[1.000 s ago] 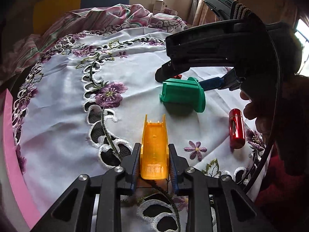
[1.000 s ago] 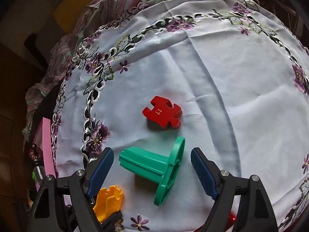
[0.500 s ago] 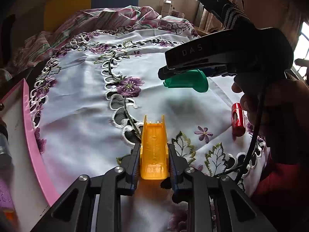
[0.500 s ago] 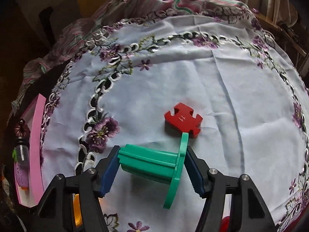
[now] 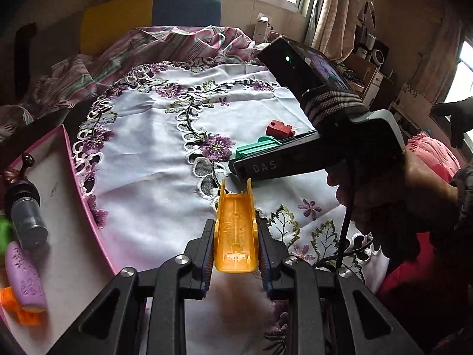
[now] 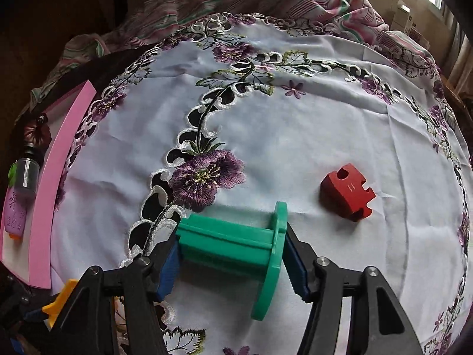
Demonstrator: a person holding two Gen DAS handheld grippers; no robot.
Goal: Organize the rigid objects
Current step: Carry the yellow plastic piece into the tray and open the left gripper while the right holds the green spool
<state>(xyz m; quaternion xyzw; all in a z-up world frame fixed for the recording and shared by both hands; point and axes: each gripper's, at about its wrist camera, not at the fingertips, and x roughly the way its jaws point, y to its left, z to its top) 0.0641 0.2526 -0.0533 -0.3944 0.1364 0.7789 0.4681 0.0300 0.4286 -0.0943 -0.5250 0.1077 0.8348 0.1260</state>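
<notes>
Left claw (image 5: 236, 254) clenched on an orange channel piece (image 5: 235, 230) above the embroidered cloth (image 6: 295, 136), right claw (image 6: 230, 261) closing on a green flanged spool (image 6: 236, 245), red puzzle block (image 6: 347, 196) lying nearby, pink tray (image 5: 88, 207) at left

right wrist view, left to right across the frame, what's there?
small bottle → pink tray → purple embroidered flower → green spool in the right tongs, whose jaws are closing on it → red puzzle block
</notes>
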